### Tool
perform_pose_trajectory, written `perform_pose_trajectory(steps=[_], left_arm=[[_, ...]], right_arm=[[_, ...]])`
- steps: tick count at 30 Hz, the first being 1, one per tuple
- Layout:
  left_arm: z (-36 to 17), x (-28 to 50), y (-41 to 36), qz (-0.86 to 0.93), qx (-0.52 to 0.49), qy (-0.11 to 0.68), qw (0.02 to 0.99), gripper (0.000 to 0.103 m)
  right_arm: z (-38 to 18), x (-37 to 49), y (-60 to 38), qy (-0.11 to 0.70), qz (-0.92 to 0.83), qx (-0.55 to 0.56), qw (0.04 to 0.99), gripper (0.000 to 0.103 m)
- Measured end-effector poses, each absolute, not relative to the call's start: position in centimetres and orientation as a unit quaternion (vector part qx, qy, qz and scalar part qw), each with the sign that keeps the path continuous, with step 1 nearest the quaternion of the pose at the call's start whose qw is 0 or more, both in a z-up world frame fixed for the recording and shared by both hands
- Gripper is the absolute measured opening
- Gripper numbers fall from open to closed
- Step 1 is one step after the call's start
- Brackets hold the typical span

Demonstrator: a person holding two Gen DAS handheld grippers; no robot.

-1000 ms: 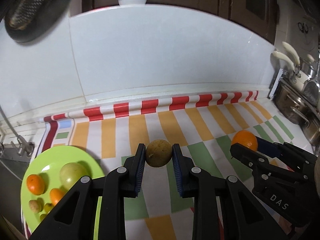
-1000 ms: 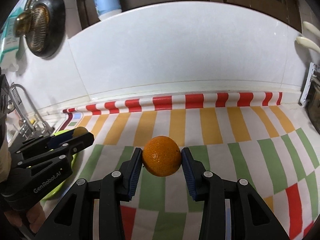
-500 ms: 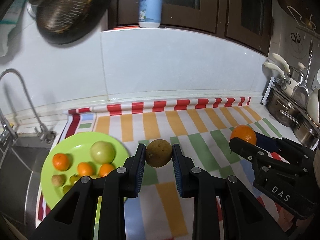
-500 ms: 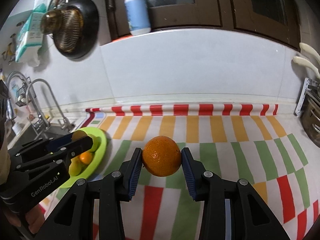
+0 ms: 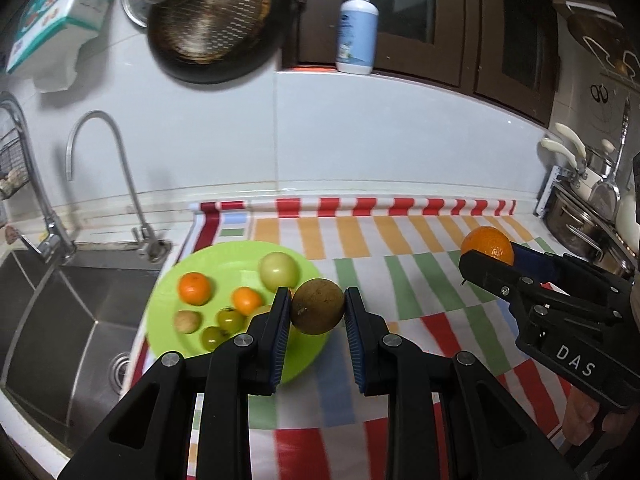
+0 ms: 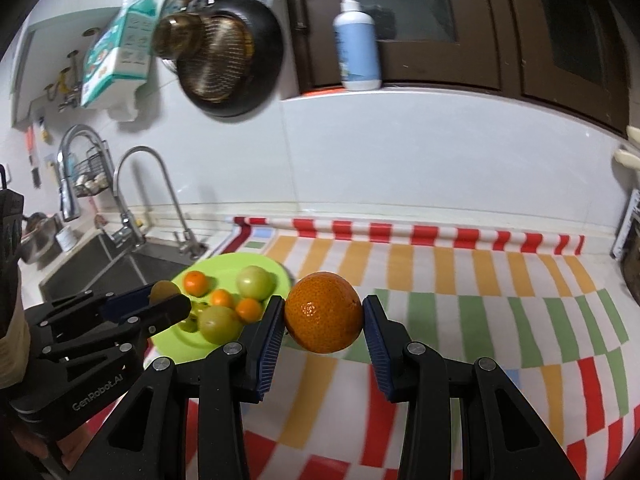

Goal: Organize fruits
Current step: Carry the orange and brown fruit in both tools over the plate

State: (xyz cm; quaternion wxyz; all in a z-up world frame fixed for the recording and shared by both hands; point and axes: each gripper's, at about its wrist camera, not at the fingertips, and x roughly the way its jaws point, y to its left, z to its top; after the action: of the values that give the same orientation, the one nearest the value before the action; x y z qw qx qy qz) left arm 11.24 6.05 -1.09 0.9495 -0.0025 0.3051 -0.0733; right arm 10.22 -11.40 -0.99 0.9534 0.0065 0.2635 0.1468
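We hold a brown round fruit (image 5: pixel 317 306) in our left tool (image 5: pixel 317 312). Its two blue pads press on the fruit from both sides. The fruit hangs in the air over the right edge of the green plate (image 5: pixel 240 256).

Our right tool (image 6: pixel 323 316) squeezes a big orange (image 6: pixel 323 306) between its pads. The big orange is up in the air too, over the striped cloth (image 6: pixel 480 280) that covers the worktop, to the right of the plate.

The plate sits on the cloth just beside the sink (image 5: pixel 72 300). On it we see a pale green fruit (image 5: pixel 279 270) at the back, two small oranges (image 5: pixel 194 288) nearer the middle, a little tan fruit (image 5: pixel 186 321) and two small green ones (image 5: pixel 230 319) at the front.

A curved tap (image 5: pixel 104 168) stands behind the sink. A dark pan (image 5: pixel 216 24) hangs on the white wall, and a blue soap bottle (image 5: pixel 357 36) stands on the ledge above.
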Motion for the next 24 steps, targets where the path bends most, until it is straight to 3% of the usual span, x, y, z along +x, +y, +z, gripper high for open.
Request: perform_pose_trajectory(steps=[24], left_arm=[[-3.7, 16.1, 16.6, -0.072, 0.019, 0.329, 0.941, 0.027]], right_arm=[[-2.7, 16.3, 1.5, 0.273, 0.22, -0.027, 0.936, 0.041]])
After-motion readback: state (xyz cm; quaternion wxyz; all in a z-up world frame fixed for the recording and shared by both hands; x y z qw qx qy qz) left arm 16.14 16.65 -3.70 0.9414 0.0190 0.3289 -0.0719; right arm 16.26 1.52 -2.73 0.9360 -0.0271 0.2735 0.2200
